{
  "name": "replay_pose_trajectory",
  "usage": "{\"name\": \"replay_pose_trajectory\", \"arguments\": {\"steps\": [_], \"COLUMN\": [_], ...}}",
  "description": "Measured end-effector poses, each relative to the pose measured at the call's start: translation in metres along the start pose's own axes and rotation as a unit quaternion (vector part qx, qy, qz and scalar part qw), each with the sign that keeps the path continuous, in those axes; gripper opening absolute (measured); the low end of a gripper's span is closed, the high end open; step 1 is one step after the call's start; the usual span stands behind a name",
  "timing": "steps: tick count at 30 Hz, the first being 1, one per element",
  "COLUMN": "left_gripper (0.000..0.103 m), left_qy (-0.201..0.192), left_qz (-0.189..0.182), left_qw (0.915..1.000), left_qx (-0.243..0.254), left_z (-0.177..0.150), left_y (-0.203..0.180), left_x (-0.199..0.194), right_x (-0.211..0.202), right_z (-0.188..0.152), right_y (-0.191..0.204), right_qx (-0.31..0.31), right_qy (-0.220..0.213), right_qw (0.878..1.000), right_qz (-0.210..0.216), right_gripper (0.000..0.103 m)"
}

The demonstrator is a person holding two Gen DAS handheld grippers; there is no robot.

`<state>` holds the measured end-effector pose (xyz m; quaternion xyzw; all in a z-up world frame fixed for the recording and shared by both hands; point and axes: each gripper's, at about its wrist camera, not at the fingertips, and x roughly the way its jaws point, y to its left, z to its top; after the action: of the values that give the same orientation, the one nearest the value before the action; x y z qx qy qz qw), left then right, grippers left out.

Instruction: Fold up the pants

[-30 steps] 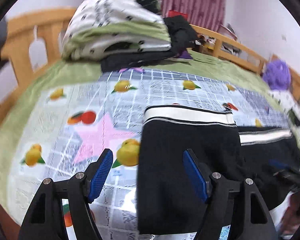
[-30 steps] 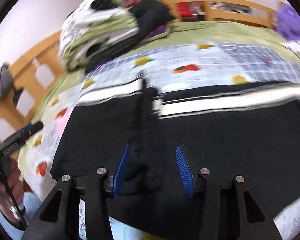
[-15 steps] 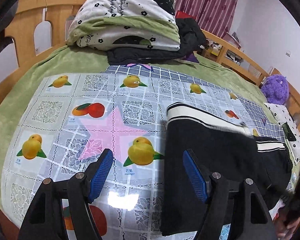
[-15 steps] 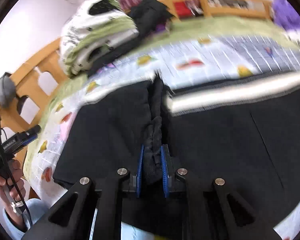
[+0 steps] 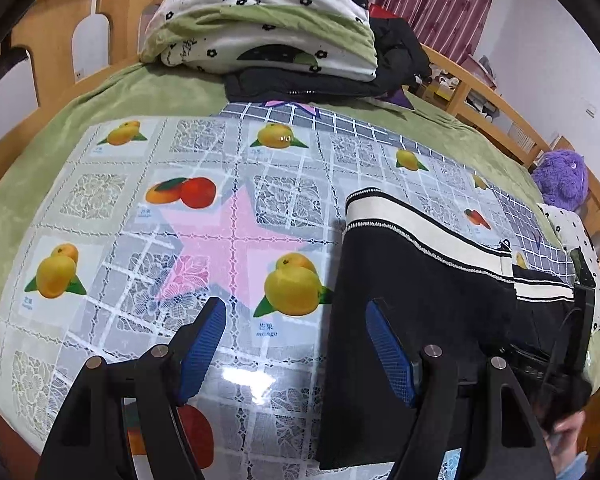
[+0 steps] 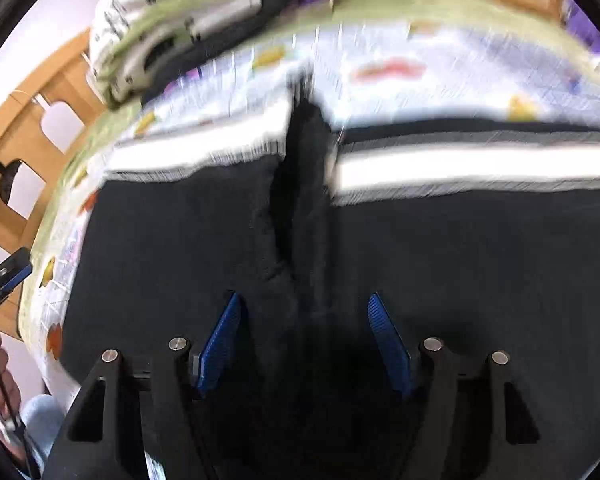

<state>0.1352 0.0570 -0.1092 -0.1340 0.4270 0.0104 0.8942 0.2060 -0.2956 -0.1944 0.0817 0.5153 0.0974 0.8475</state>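
Each tool, left tool (image 5: 296, 340) and right tool (image 6: 304, 336), was black with two blue ridged fingers (image 5: 204, 344) and round silver screws (image 6: 432, 345) just behind the fingers.

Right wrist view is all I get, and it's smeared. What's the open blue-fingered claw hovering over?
Observer: The right gripper is open above a raised fold in the black pants with a white waistband stripe.
Operator: Is the other claw holding anything?
Observer: No. The left gripper is open, straddling the pants' left edge.
Operator: What are they lying on?
Observer: A glossy fruit-print plastic sheet spread over a green bedcover.
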Motion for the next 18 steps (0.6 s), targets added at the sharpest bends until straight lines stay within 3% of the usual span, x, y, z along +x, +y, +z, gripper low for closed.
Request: {"name": "replay_pose_trajectory", "arguments": {"steps": [2, 3, 4, 6, 8, 11, 15, 18], "left_gripper": [0.071, 0.071, 0.071, 0.071, 0.071, 0.071, 0.071, 0.071], "left_qy": [-0.001, -0.002, -0.003, -0.004, -0.001, 0.002, -0.006, -0.017], "left_qz": [0.004, 0.008, 0.011, 0.016, 0.016, 0.010, -0.006, -0.018], "left_qw": [1.0000, 1.0000, 0.9999, 0.9998, 0.9997, 0.9995, 0.9976, 0.9953], "left_qx": [0.001, 0.004, 0.007, 0.011, 0.016, 0.030, 0.069, 0.093], "left_z": [-0.001, -0.001, -0.002, -0.003, -0.005, -0.010, -0.021, -0.031], "left_y": [-0.002, -0.004, -0.005, -0.007, -0.011, -0.022, -0.049, -0.070], "left_x": [0.001, 0.001, 0.002, 0.003, 0.006, 0.008, 0.001, -0.007], "right_x": [0.001, -0.006, -0.013, -0.049, -0.080, -0.093, -0.043, -0.054], "right_z": [-0.001, -0.002, 0.000, 0.000, -0.005, -0.020, -0.025, -0.031], "right_y": [0.015, 0.020, 0.017, -0.001, -0.021, -0.049, -0.076, -0.070], "right_qx": [-0.032, -0.041, -0.036, 0.004, 0.030, 0.044, 0.084, 0.060], "right_qy": [-0.020, -0.038, -0.050, -0.085, -0.112, -0.111, -0.017, -0.047], "right_qw": [0.999, 0.998, 0.998, 0.995, 0.991, 0.993, 0.996, 0.997], "right_qz": [-0.021, -0.034, -0.017, 0.043, 0.066, 0.005, -0.016, -0.033], "right_gripper": [0.020, 0.014, 0.013, 0.012, 0.012, 0.015, 0.032, 0.033]}}
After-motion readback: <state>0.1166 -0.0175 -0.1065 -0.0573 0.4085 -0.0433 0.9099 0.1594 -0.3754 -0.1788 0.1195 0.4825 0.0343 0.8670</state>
